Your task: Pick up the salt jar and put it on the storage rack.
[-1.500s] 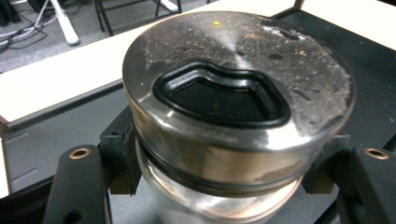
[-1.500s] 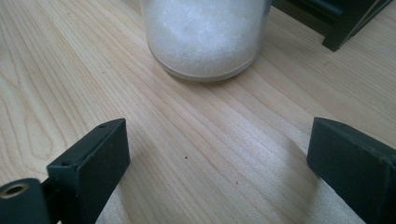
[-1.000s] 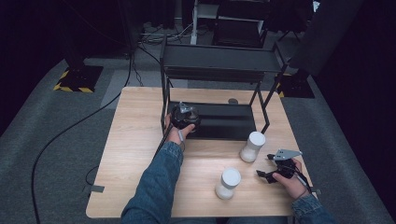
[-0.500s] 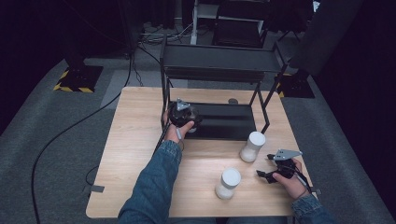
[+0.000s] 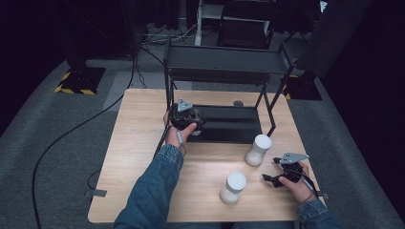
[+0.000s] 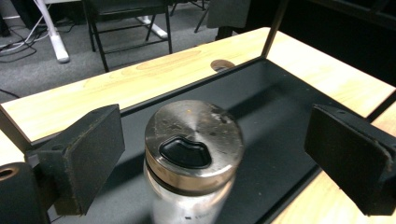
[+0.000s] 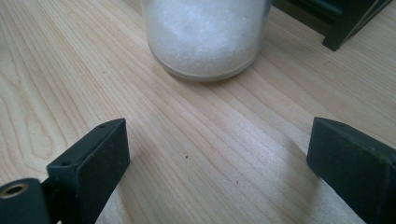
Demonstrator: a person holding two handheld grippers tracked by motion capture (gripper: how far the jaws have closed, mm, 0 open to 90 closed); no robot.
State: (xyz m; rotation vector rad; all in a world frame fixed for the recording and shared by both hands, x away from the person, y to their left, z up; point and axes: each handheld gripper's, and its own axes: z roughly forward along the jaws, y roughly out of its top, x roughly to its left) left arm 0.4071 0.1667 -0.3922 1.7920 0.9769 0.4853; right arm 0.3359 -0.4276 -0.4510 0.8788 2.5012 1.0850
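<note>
A pale wooden counter [image 7: 140, 116] with fine, matt grain is seen. The round steel shaker [image 6: 194, 154] is capped in brushed, scuffed metal with a glossy black plastic insert. The black shelf tray [image 6: 280, 121] looks smooth and matt. The clear jar of white grains [image 7: 205, 37] appears glassy. Matt, rough black pads [image 6: 88, 154] are shown.

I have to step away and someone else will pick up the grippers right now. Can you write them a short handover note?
Left gripper: jaws have just been opening; open, either side of the steel jar, pads clear of it. The jar stands upright on the rack's black lower shelf.
Right gripper: open, empty, low over the table, facing a white jar.
Done: steel jar shelved.
Left, probably: two white jars, and, both on the table.
</note>
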